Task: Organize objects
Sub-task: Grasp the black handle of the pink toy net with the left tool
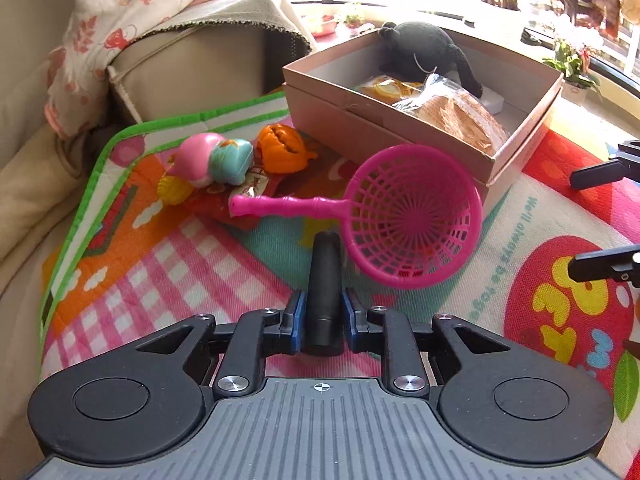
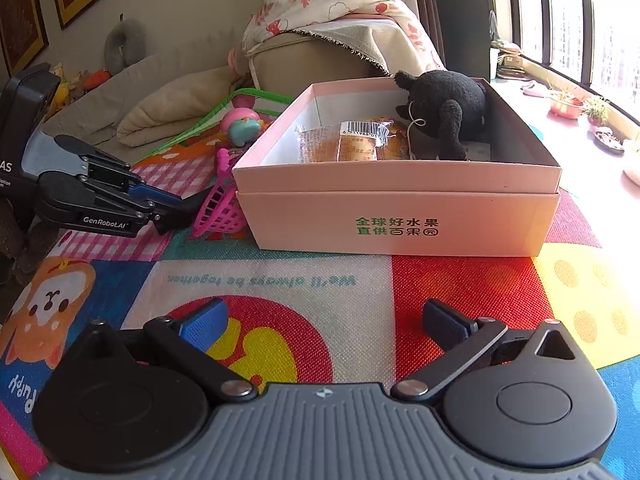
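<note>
My left gripper (image 1: 323, 312) is shut on a black cylinder (image 1: 325, 280) that stands upright between its blue pads; it also shows in the right wrist view (image 2: 176, 210). A pink toy strainer (image 1: 412, 216) lies just ahead of it on the play mat, against the pink cardboard box (image 1: 384, 128). The box (image 2: 400, 216) holds a black plush toy (image 2: 448, 112) and wrapped snack packets (image 2: 356, 142). My right gripper (image 2: 324, 320) is open and empty above the mat, in front of the box. A pink and teal toy (image 1: 212, 160) and an orange toy (image 1: 280, 148) lie left of the box.
The colourful play mat (image 2: 460, 288) covers the surface. A beige sofa (image 1: 192, 60) with a floral blanket (image 2: 340, 0) stands behind it. A windowsill with small plants (image 2: 576, 104) runs along the right.
</note>
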`<act>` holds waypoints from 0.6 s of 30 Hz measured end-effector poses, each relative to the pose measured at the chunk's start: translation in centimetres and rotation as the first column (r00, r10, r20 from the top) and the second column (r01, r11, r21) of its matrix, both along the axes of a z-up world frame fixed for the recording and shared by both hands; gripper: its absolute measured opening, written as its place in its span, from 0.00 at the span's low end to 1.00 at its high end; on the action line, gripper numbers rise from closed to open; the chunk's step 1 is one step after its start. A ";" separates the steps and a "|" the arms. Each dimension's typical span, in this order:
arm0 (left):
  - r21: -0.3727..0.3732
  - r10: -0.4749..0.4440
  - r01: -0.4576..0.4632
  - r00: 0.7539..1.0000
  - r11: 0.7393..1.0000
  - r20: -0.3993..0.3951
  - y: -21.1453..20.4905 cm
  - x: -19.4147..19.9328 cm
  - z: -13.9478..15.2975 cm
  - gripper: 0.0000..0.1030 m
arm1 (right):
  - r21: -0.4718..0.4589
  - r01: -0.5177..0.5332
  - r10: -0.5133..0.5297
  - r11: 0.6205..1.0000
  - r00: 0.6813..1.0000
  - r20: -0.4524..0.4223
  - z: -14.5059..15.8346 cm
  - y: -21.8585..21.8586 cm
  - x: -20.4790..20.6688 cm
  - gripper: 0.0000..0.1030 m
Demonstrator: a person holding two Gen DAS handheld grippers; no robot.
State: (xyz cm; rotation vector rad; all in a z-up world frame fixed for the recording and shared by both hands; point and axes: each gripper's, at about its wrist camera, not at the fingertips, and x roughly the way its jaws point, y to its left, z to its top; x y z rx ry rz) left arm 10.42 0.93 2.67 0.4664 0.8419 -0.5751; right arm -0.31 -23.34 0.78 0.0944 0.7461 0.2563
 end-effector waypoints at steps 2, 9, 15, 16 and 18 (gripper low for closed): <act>-0.039 0.038 -0.039 0.999 0.998 -0.014 1.7 -1.7 0.0 0.23 | -0.016 0.001 -0.001 1.000 1.000 0.009 0.1 0.2 -0.2 1.00; -0.079 0.301 -0.297 0.953 0.952 0.041 7.8 -7.1 -0.1 0.23 | -0.094 -0.052 0.055 0.994 0.998 0.026 0.5 2.3 -0.3 1.00; -0.304 0.444 -0.425 0.896 0.853 -0.006 10.4 -8.0 -0.8 0.23 | -0.102 -0.102 0.106 0.989 0.994 0.030 1.6 6.2 1.1 0.71; -0.326 0.448 -0.426 0.894 0.844 -0.007 10.3 -8.0 -1.0 0.23 | -0.127 -0.112 0.118 0.986 0.993 0.033 2.0 7.3 1.5 0.56; -0.366 0.461 -0.433 0.887 0.823 -0.014 10.1 -7.9 -1.3 0.23 | -0.180 -0.125 0.137 0.976 0.989 0.054 2.8 8.8 2.1 0.50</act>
